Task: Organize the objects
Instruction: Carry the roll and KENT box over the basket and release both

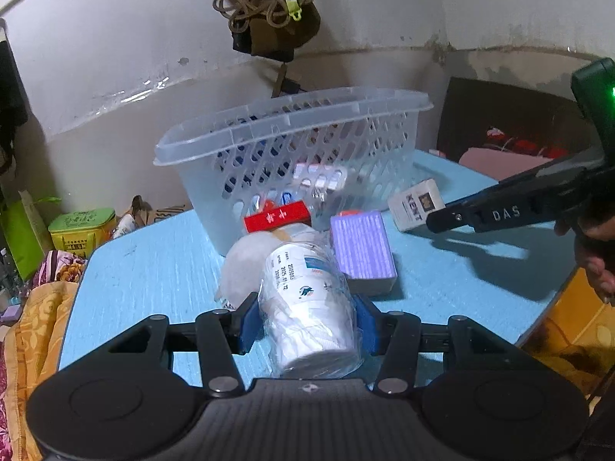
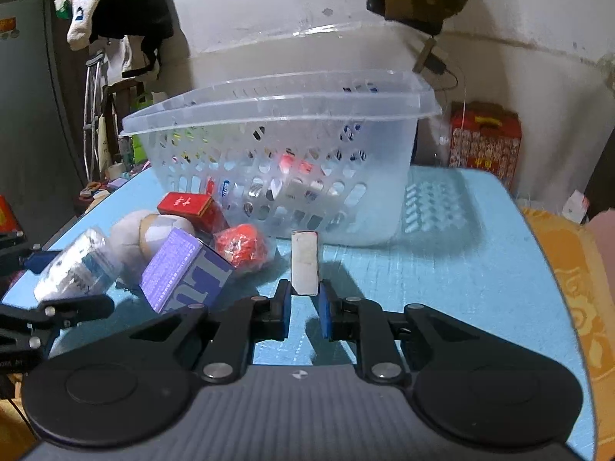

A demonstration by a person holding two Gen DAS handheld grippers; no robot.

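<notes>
At the lower centre of the left wrist view, a plastic-wrapped stack of white cups lies on its side on the blue tabletop, and the left hand-held gripper has its blue pads pressed against both flanks of the wrap, closed onto it. Just right of the stack lies a purple box, touching or nearly touching it; behind the stack a red box leans at the foot of the basket, with a pale rounded object to the left of the stack.

In the right wrist view, a small white Kent pack stands on end at the centre of the frame, its near end between the blue pads of the right hand-held gripper. The jaws are narrowed to about the pack's width; whether the pads actually press it cannot be told. The same pack appears at the right of the left view, with the right hand-held gripper's black finger beside it.

Left of the pack in the right view sit a red netted ball, the purple box and the red box.

Behind everything, in the upper middle of both frames, the translucent perforated basket stands on the tabletop with blister packs and other small items showing through its wall.
</notes>
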